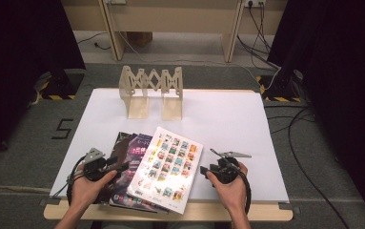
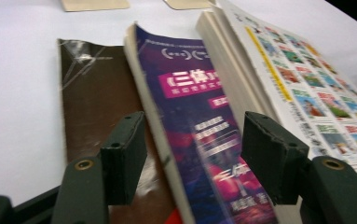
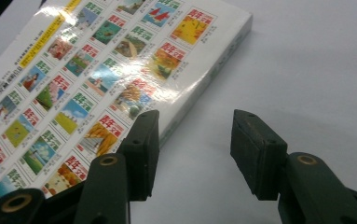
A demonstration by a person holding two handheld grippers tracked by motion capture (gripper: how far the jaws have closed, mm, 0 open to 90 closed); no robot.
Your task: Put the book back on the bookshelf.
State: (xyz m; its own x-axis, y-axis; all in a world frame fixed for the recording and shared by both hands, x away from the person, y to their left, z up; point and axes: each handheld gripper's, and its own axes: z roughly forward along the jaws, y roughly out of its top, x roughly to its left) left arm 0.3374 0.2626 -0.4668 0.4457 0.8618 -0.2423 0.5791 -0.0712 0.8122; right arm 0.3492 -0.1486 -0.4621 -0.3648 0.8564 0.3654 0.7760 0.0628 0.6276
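Three books lie overlapped near the table's front. A white book (image 1: 168,162) (image 2: 306,79) (image 3: 87,70) covered in small colourful pictures lies on top. Under it is a purple book (image 1: 139,148) (image 2: 195,107), then a dark brown book (image 1: 121,142) (image 2: 97,88) at the left. My left gripper (image 1: 119,165) (image 2: 192,135) is open at the stack's left edge; its jaws straddle the purple book's spine edge without pressing it. My right gripper (image 1: 204,169) (image 3: 195,135) is open by the white book's right edge, with one jaw over the cover's corner and bare table between the jaws.
A wooden expanding book rack (image 1: 151,90) stands upright at the back of the white table top (image 1: 228,119), its slots holding nothing. Its base plates (image 2: 94,3) show at the top of the left gripper view. Cables lie on the floor at the right.
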